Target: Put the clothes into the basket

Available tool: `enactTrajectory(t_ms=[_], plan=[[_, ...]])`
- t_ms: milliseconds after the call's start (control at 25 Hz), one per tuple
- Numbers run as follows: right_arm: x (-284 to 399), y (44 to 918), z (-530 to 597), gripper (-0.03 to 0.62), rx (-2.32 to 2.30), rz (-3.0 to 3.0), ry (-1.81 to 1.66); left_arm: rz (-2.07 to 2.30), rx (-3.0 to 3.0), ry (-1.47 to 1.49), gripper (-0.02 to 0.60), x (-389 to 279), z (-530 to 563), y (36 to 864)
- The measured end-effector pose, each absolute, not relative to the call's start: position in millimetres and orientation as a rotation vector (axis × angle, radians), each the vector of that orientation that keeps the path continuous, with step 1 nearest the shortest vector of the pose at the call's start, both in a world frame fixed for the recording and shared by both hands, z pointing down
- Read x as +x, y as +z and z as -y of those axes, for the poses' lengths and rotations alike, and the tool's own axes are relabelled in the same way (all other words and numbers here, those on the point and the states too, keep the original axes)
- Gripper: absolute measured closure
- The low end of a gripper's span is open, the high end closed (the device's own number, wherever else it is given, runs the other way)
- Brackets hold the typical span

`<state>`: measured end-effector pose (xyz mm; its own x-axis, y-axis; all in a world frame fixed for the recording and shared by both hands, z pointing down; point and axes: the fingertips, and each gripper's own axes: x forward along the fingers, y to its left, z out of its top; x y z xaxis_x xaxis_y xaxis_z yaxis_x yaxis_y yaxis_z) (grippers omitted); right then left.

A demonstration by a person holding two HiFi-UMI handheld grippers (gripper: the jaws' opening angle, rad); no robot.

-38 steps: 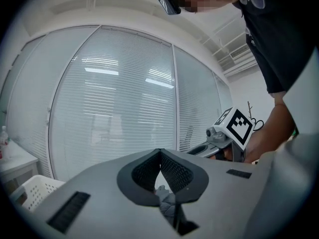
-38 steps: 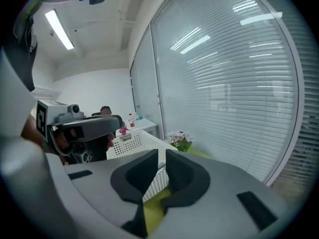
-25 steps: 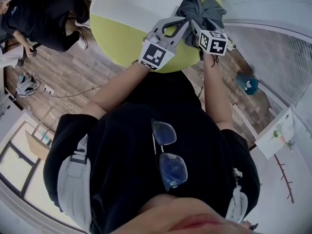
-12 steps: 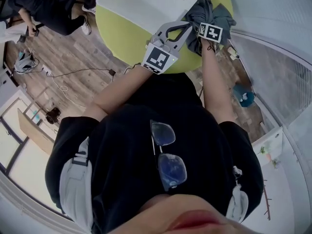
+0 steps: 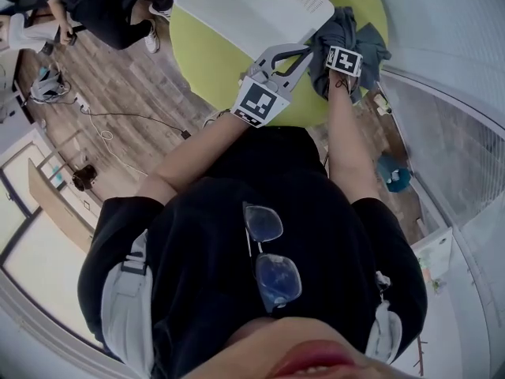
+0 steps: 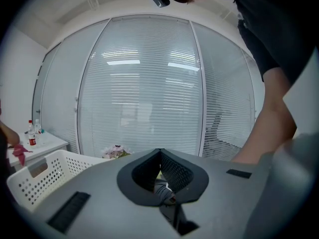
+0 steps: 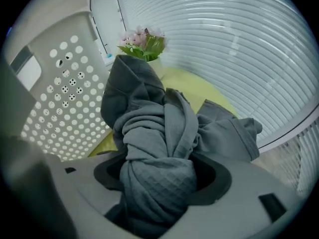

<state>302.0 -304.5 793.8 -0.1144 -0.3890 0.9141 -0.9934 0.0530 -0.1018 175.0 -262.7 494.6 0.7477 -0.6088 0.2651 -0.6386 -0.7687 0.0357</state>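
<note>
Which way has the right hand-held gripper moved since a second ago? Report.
Yes: the right hand-held gripper sank toward the green table, nearer the white basket; its jaws have just been closing, grey garment between them.

words: none can be read | numbers: none | left cube (image 5: pixel 259 103) on the left gripper (image 5: pixel 304 50): black and white squares only, no letters | right cube (image 5: pixel 345 61) on the right gripper (image 7: pixel 162 183): same kind of squares | bottle (image 6: pixel 32 136), far left: red label — too small to read
</note>
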Motion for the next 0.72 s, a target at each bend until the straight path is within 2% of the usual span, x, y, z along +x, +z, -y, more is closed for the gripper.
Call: enactTrajectory(t_ms=[120, 720], plan=[[301.3, 780.7, 303.4, 0.287, 1.432, 1.613, 1.017, 0.978, 2.832, 0.367, 0.571, 170.3, 260.3, 491.3], [304.4, 616.2, 265.3, 0.29, 1.536, 1.728, 0.814, 0.814, 2.958, 0.279, 0.571, 149.4, 258.6, 455.7]])
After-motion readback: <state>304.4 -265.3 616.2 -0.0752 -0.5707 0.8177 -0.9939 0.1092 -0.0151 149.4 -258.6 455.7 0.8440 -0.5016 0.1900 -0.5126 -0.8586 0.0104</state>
